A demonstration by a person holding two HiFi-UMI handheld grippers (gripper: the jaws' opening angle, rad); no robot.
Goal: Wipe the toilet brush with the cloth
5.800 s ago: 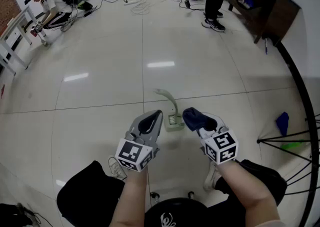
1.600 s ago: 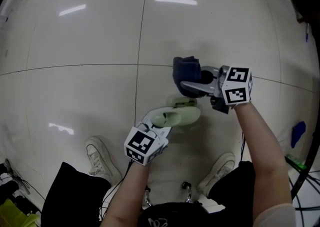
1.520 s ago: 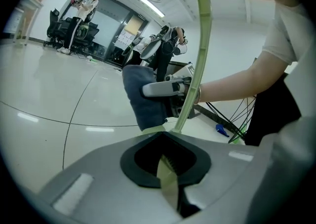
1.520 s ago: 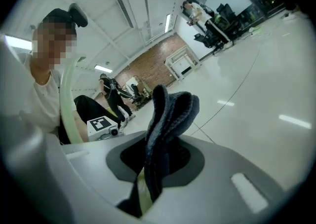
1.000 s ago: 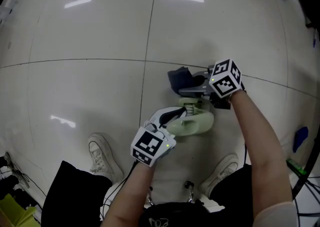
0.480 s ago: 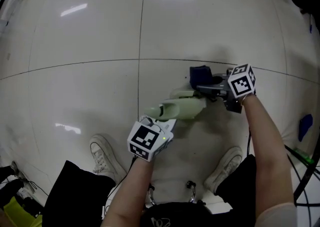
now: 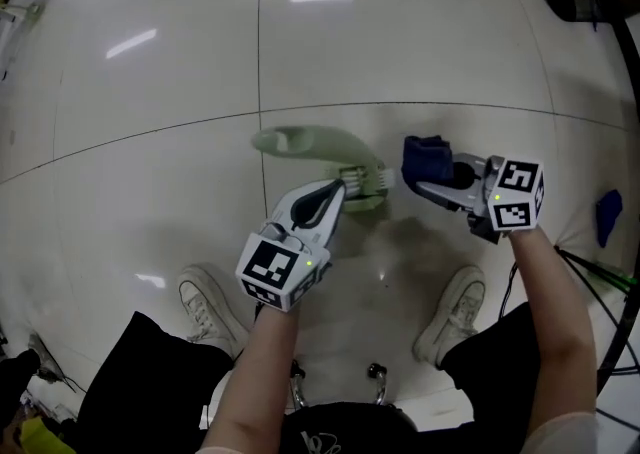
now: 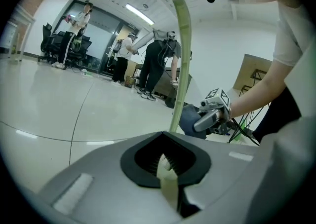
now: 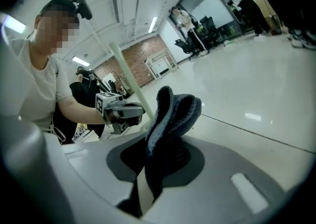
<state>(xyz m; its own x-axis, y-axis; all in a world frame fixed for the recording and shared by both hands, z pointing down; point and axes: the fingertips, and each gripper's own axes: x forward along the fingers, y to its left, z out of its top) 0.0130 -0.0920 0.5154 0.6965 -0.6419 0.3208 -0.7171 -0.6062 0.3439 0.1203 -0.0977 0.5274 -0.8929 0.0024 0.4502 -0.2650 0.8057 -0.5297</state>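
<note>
In the head view the pale green toilet brush hangs over the tiled floor, its broad handle pointing far-left and its white bristles just past the jaws. My left gripper is shut on the brush near its head. In the left gripper view the handle rises straight out of my left gripper. My right gripper is shut on a dark blue cloth, which stands a short gap to the right of the bristles. The cloth bulges out of my right gripper.
My two shoes rest on the floor below the grippers, with stool castors between them. A blue object and cables lie at the right edge. Several people stand far off.
The brush has swung so that its handle now points far-left instead of lying across. My right gripper with the cloth has moved right, away from the brush head.
</note>
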